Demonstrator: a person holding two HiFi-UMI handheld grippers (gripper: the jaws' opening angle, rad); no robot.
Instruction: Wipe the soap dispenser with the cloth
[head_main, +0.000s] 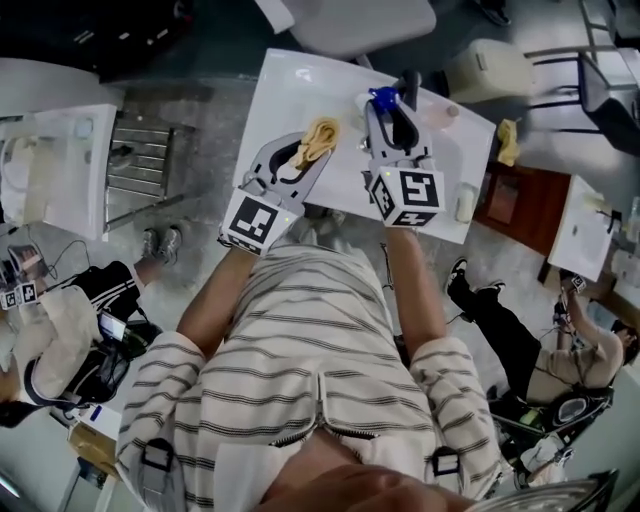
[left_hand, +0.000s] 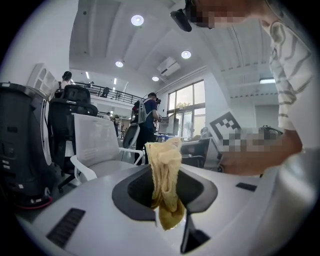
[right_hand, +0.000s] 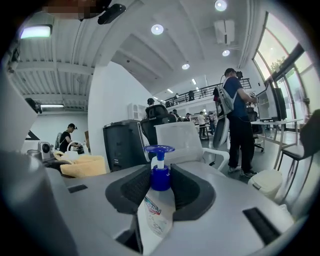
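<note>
Both pickups are done. The left tongs (head_main: 305, 150) pinch the cloth (left_hand: 165, 170), and the right tongs (head_main: 390, 120) clamp the dispenser (right_hand: 159, 180) at its neck — above the counter (head_main: 300, 90), seemingly lifted off it. Cloth and dispenser are apart — no wiping yet.

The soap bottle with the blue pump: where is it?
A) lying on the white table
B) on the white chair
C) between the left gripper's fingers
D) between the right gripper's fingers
D: the right gripper view shows the soap bottle pinched between the fingers of the right gripper; the left gripper holds the yellow cloth.
</note>
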